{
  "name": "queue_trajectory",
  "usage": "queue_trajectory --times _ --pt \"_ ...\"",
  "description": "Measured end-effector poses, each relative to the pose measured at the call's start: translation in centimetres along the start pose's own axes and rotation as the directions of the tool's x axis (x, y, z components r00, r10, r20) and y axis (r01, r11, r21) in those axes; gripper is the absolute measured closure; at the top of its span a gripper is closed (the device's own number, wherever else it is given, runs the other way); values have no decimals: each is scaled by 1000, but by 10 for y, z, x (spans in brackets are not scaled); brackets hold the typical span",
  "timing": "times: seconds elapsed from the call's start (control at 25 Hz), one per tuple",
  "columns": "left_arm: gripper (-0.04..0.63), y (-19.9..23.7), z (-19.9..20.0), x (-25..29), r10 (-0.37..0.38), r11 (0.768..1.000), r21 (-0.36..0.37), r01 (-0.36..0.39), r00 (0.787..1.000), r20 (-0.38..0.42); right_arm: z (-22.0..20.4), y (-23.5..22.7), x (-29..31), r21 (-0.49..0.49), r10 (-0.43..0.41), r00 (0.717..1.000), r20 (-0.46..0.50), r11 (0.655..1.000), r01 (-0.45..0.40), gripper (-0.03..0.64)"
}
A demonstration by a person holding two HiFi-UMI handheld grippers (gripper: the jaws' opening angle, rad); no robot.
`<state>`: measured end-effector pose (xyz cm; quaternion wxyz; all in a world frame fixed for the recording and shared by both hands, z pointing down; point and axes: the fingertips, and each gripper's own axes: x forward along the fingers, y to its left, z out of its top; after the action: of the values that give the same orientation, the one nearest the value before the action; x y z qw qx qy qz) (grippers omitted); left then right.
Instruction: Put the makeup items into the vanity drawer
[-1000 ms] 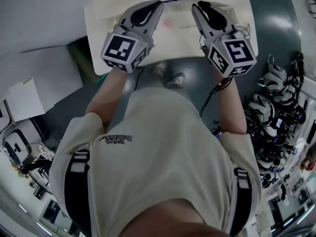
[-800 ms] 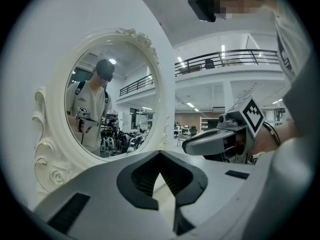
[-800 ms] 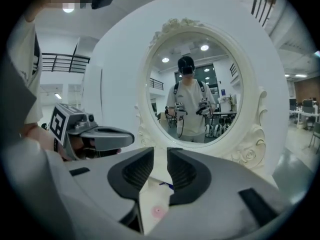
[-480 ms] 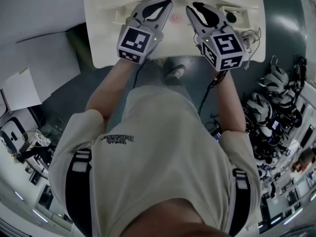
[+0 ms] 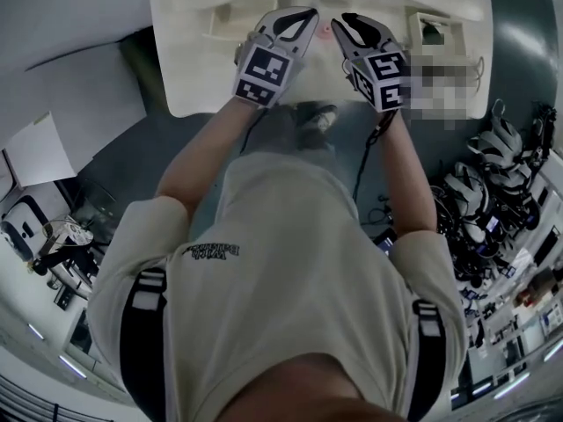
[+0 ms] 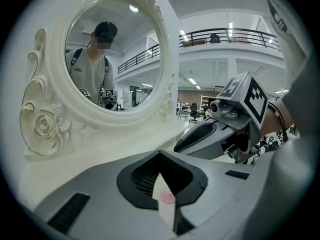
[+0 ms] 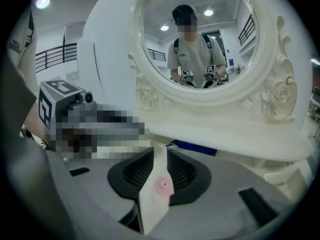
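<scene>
A small round pink makeup item (image 5: 327,30) lies on the white vanity top (image 5: 193,69), between my two grippers. My left gripper (image 5: 306,18) points at it from the left. In the left gripper view its jaws stand a narrow gap apart with the pink item (image 6: 167,198) showing through. My right gripper (image 5: 350,21) comes in from the right. Its jaws have just been opening, nothing is between them, and the pink item (image 7: 163,185) lies on the top beyond them. A blue item (image 7: 192,147) lies under the mirror's base ledge. I cannot make out the drawer.
An ornate white oval mirror (image 6: 115,59) stands at the back of the vanity and reflects the person. A small open box (image 5: 433,30) sits at the vanity's right, a shallow tray (image 5: 230,11) at its left. Equipment clutter (image 5: 501,165) lines the floor on the right.
Both grippers have sunk toward the vanity top, moved further in toward the mirror's base, and drawn closer together around the pink item.
</scene>
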<state>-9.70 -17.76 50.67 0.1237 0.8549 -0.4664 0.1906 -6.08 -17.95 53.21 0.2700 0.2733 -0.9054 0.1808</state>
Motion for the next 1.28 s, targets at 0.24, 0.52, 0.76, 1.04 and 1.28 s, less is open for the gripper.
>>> queue_trajectory --times 0.24,0.52,0.76,1.04,1.28 --pt "583 12 -37 2 6 999 -37 -8 998 -65 -33 7 43 20 19 996 -87 1000 -18 527" --pt "583 11 -51 8 26 1000 -7 -27 998 -54 -75 0 77 16 0 982 -187 1000 3 523" --pt "583 9 -52 5 5 1000 3 -5 999 -46 -92 2 87 -28 -29 970 -242 999 23 515" --pt "583 7 -54 4 -18 1000 4 18 999 -48 -90 2 88 -40 -52 969 -241 998 43 578" --pt "583 6 -52 4 -30 1000 1 30 998 -54 -81 0 81 -32 -65 974 -216 998 59 580"
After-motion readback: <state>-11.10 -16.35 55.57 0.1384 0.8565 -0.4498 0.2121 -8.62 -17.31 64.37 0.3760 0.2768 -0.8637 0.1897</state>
